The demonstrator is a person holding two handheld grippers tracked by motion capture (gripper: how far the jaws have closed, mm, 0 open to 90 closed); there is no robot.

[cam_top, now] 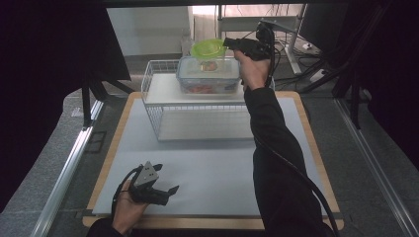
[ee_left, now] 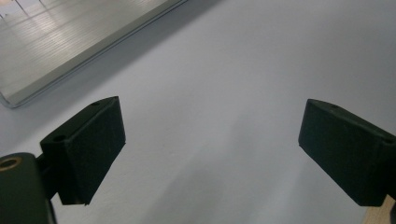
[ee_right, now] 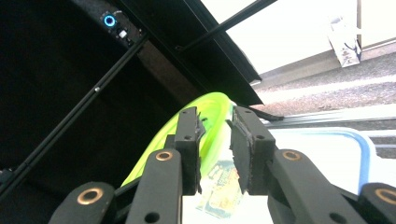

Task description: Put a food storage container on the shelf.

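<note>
A lime-green bowl [cam_top: 208,48] hangs tilted just above a clear lidded food container [cam_top: 207,75] that stands on the top shelf of a white wire rack [cam_top: 148,84]. My right gripper [cam_top: 230,43] is shut on the bowl's right rim. In the right gripper view the green rim [ee_right: 212,109] runs between the two pads of the right gripper [ee_right: 215,119], with the container's blue-edged lid [ee_right: 327,158] below. My left gripper [cam_top: 167,178] rests low at the front left of the grey mat [cam_top: 207,168]. It stands open, and the left gripper [ee_left: 210,140] has only bare mat between its pads.
The rack has a lower shelf [cam_top: 207,124] with nothing on it. The mat lies on a wooden board [cam_top: 316,148]. Black curtains hang at the left and right. A metal rail [cam_top: 64,173] runs along the left side, and cables lie on the floor at the back right.
</note>
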